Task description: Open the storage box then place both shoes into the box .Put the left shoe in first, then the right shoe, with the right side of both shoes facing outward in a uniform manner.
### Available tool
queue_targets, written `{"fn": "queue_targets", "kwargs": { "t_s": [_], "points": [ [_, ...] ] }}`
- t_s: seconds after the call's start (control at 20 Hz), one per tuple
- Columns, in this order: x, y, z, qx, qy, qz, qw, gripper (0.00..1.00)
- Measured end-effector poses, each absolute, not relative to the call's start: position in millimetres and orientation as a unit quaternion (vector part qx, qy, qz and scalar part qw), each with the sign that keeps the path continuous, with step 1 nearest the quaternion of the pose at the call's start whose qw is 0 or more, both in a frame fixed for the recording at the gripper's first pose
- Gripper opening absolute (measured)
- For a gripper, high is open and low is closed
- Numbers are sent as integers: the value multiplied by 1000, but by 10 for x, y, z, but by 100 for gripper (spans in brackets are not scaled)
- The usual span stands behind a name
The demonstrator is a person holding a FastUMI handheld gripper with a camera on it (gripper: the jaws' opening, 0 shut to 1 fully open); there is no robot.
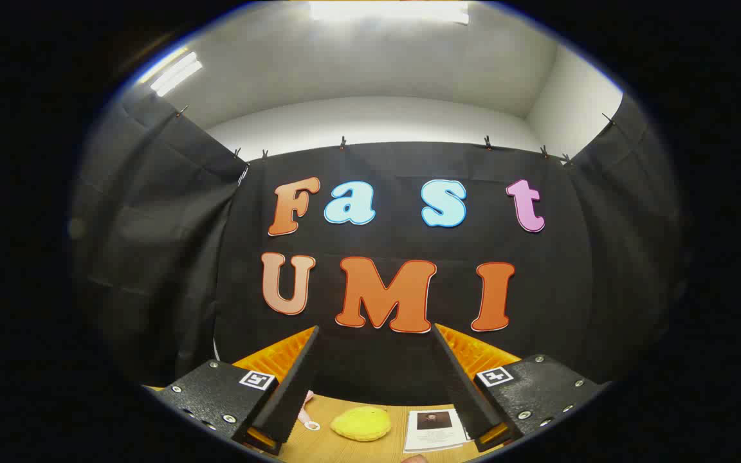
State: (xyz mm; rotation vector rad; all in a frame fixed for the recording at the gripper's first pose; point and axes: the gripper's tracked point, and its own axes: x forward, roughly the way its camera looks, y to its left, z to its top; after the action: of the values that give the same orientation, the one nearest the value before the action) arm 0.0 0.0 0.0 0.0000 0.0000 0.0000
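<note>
— Box walls, orange and ribbed point(280, 357), rise just beyond the fingers, one part behind each; that looks like the storage box, standing on the bench against the black cloth wall.

— And the tool?

— Tool point(375, 331) is open, its two fingers spread wide and pointing up toward the cloth, nothing between them but air. They touch nothing.

— Any shoes?

— I cannot tell. Below and between the fingers, on the wooden bench point(345, 450), lies a soft yellow thing point(361, 424), fuzzy and rounded; whether it is a shoe is unclear. Just beside the left finger is a small pink object point(307, 411), partly hidden.

— Anything else?

— A printed white sheet point(433, 429) lies flat next to the right finger, near the yellow thing but apart from it.
</note>
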Motion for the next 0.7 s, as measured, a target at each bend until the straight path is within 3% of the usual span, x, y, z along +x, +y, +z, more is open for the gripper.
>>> {"fn": "queue_targets", "kwargs": {
  "t_s": [0.7],
  "points": [
    [1,-21,-25,18,18,-5,1000,98]
  ]
}}
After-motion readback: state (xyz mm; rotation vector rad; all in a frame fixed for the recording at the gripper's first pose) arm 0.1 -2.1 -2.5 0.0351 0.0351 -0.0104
